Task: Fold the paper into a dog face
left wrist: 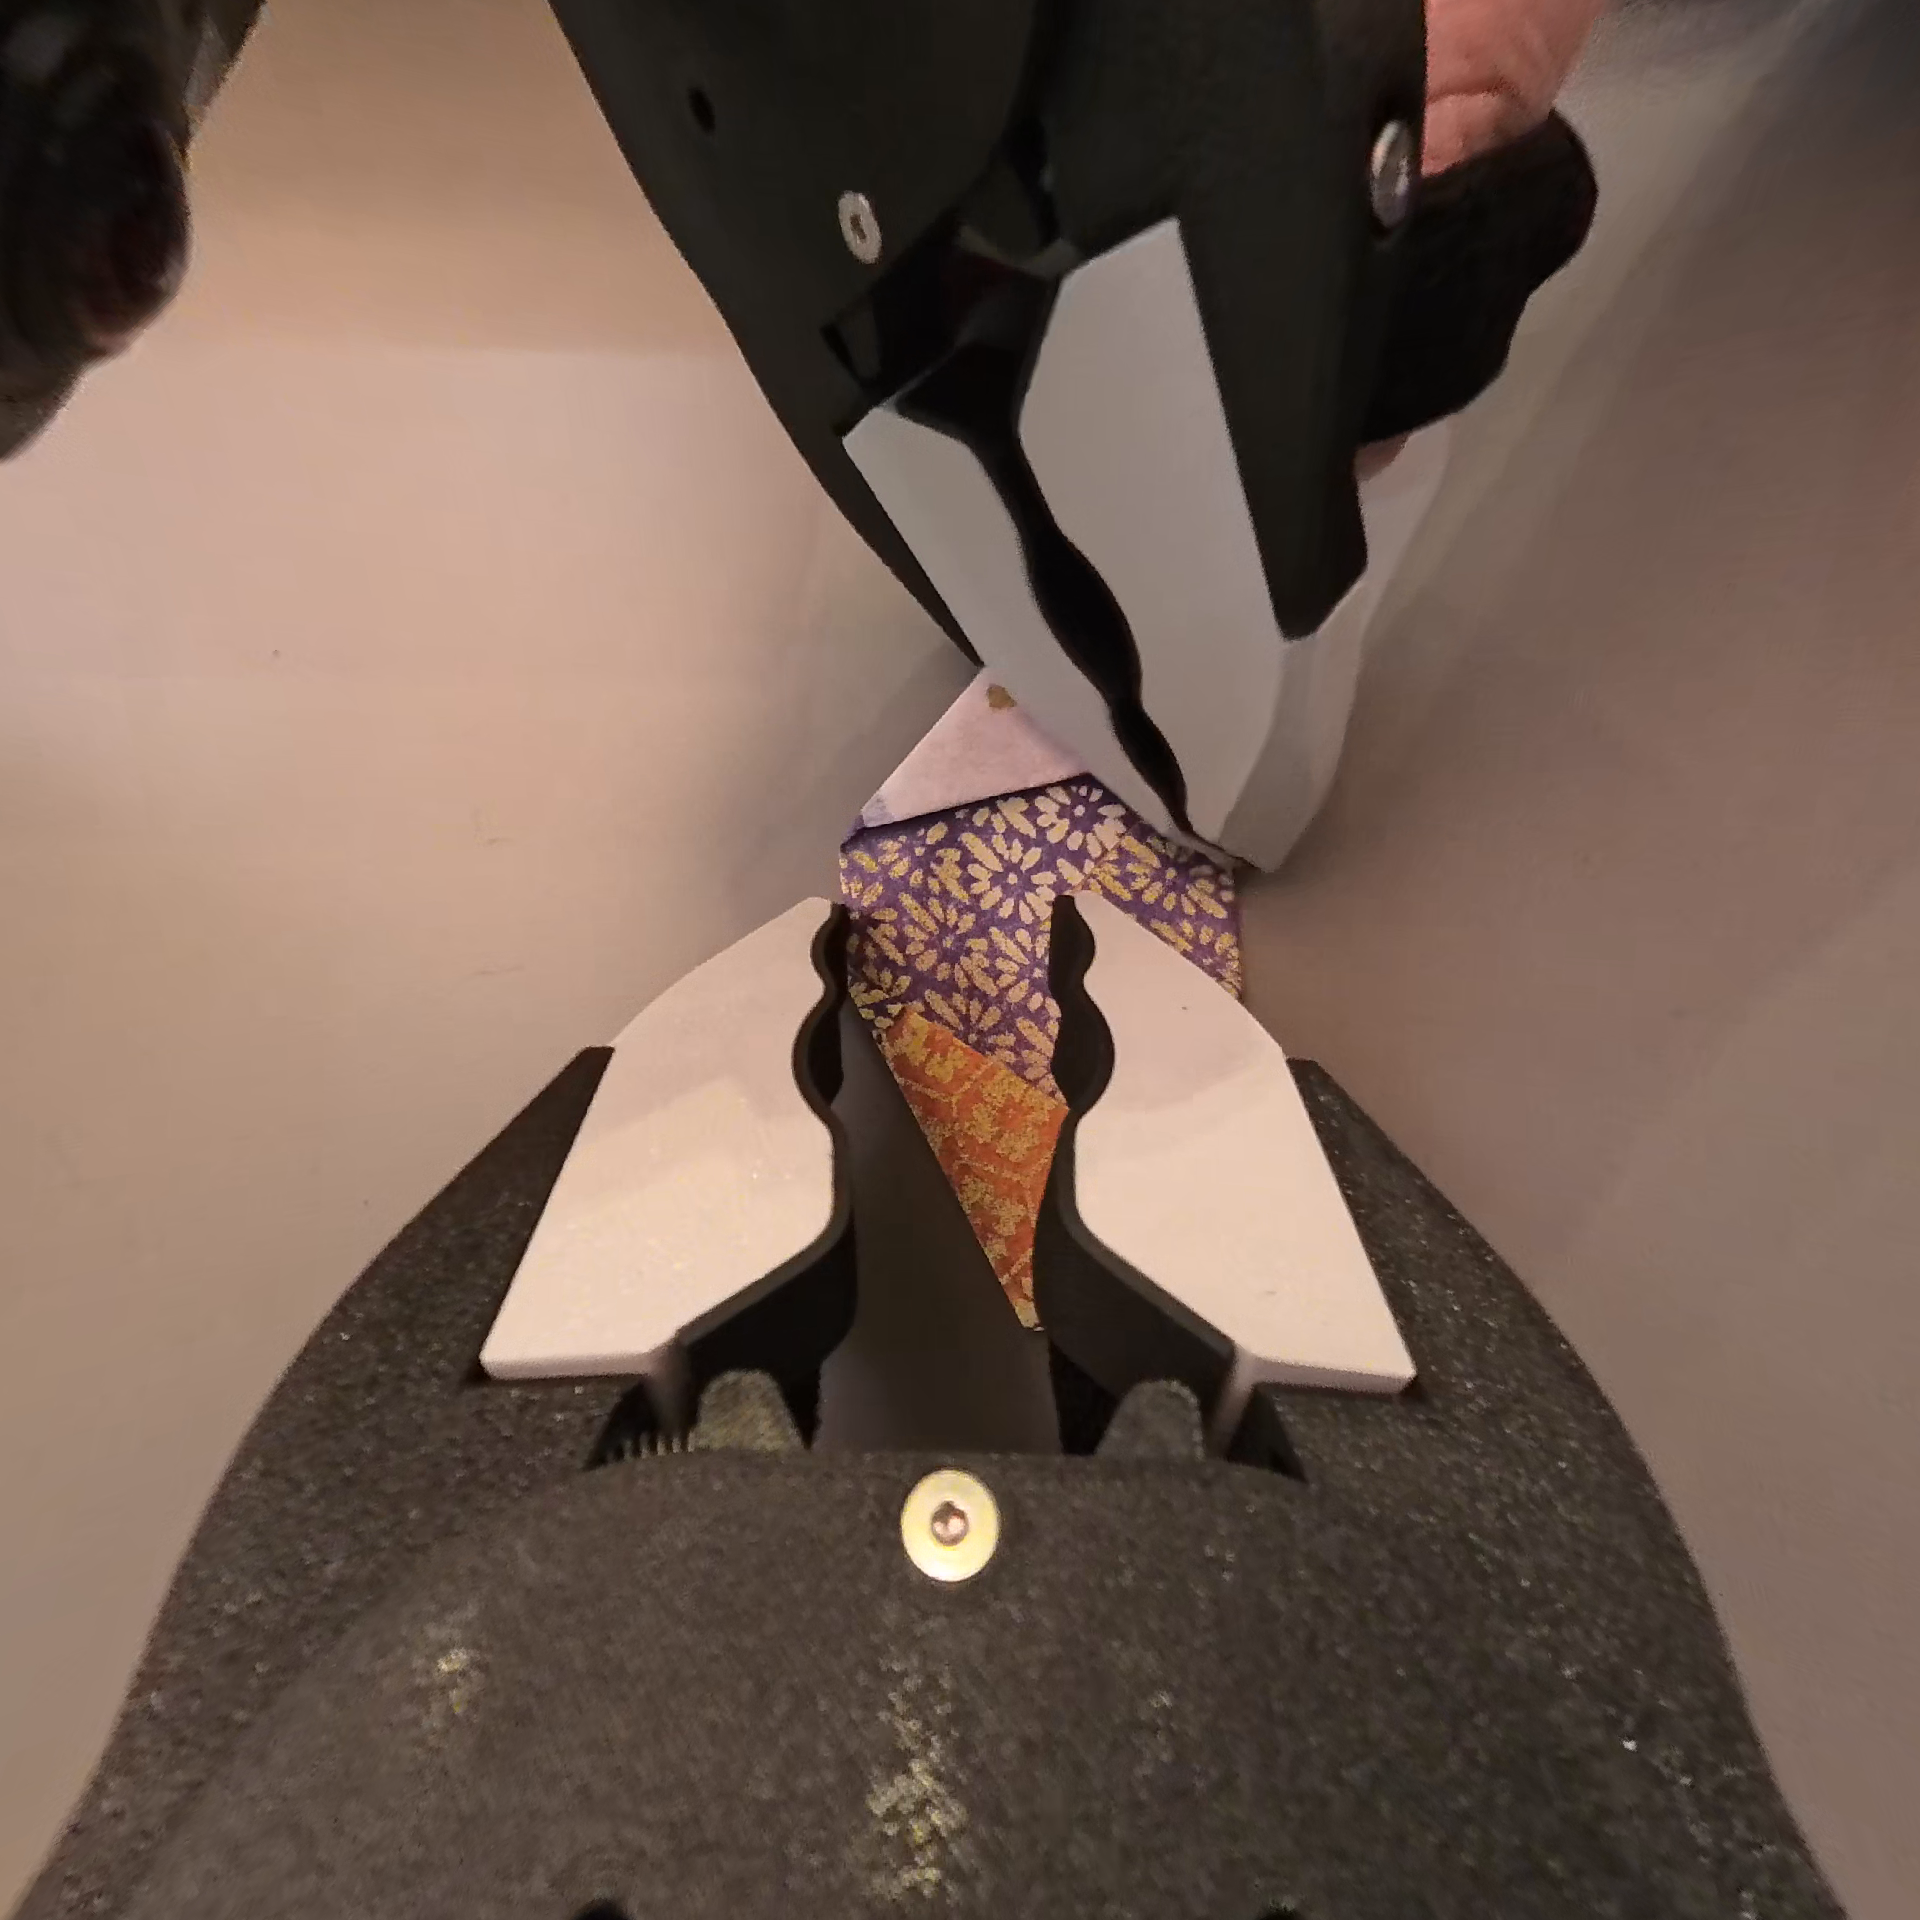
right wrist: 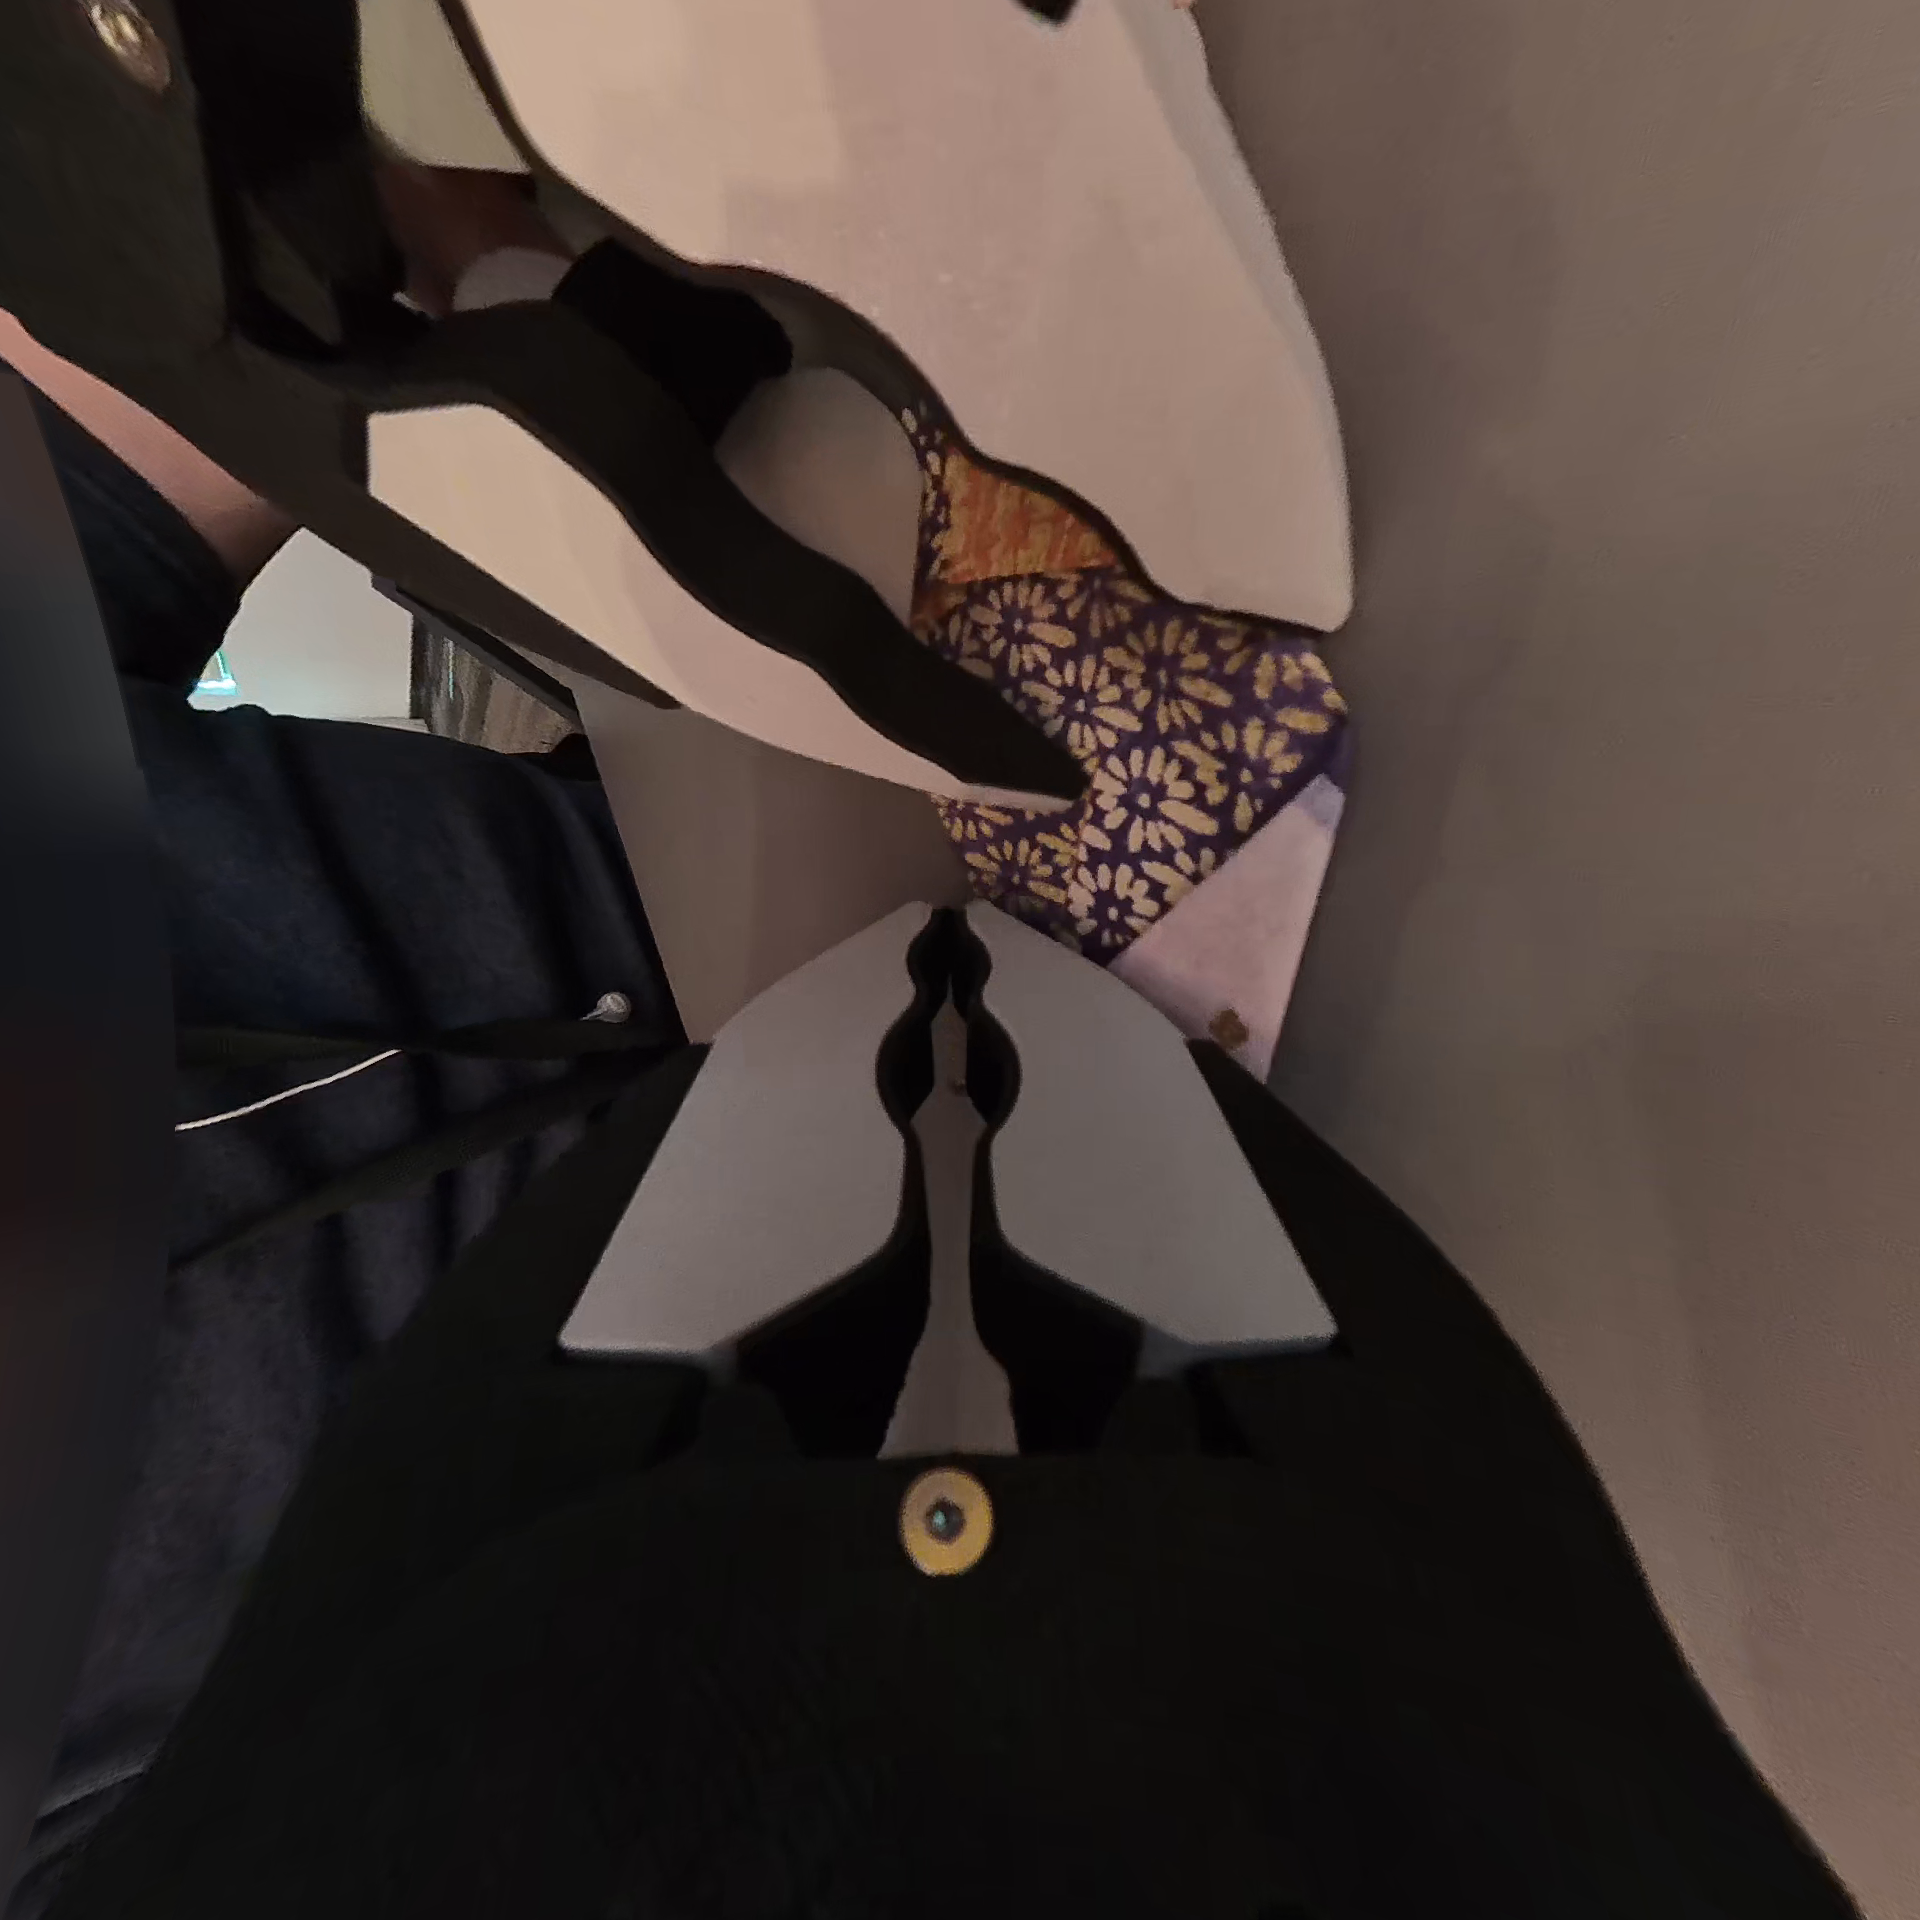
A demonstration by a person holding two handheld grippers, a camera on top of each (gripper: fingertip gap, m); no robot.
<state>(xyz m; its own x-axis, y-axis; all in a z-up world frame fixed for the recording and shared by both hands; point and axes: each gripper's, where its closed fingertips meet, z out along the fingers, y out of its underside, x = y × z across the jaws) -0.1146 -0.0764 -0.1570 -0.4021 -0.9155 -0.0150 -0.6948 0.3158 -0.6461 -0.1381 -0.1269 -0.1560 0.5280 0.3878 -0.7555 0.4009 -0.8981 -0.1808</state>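
Note:
The folded paper (left wrist: 997, 873) lies on the pale table (left wrist: 364, 727). It is purple with gold flowers, with an orange patch (left wrist: 977, 1122) and a white flap (left wrist: 966, 758) at its far corner. My left gripper (left wrist: 948, 914) is open, its two fingers on either side of the paper. My right gripper (left wrist: 1184, 821) comes down from above, shut, with its tip touching the paper's far right edge. In the right wrist view, the right gripper (right wrist: 940, 914) is shut just in front of the paper (right wrist: 1143, 707), and the open left gripper (right wrist: 1205, 701) spans the paper from above.
A hand (left wrist: 1486, 83) holds the right gripper at the top right. A person's dark clothing (right wrist: 364, 883) fills the left of the right wrist view. The table surface (right wrist: 1610, 727) extends around the paper.

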